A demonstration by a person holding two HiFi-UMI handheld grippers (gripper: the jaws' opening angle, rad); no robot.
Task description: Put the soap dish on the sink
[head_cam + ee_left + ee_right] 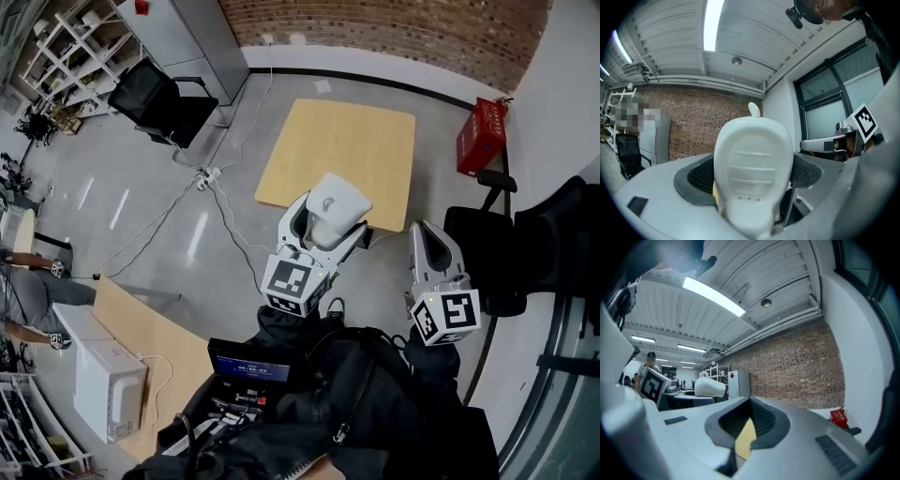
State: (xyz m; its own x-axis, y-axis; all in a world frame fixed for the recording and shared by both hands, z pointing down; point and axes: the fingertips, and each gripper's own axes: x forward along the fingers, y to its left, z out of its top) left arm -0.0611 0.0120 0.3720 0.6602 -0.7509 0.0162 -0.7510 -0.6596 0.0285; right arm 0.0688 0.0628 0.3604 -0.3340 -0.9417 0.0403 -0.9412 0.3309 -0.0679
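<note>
Soap dish (335,208), white and rounded with ribs across its hollow, was held in the air in the left gripper (326,225), raised in front of the person above the floor and near the edge of a light wooden counter (342,150) that stood lower down. In the left gripper view the dark padded fingers (696,178) pinched the dish from both sides. Its narrow end sank out of sight between them, and its broad end stood up and hid most of the room behind. A small white knob showed just above the dish's top edge, but what it belonged to could not be made out. The right gripper (427,234) hung just to the right of the left one, apart from the dish. In its own view its fingers (764,420) were pressed together with nothing between them, and only a pale yellow strip (746,441) showed in the seam, too close to identify. The marker cubes (446,317) on both grippers faced the head camera. The person's dark clothing filled the bottom of the head view and covered the hands. A red crate (481,136) stood by the white wall, a black chair (159,98) sat at upper left, and a white microwave (110,389) was at the lower left, partly cut off.
</note>
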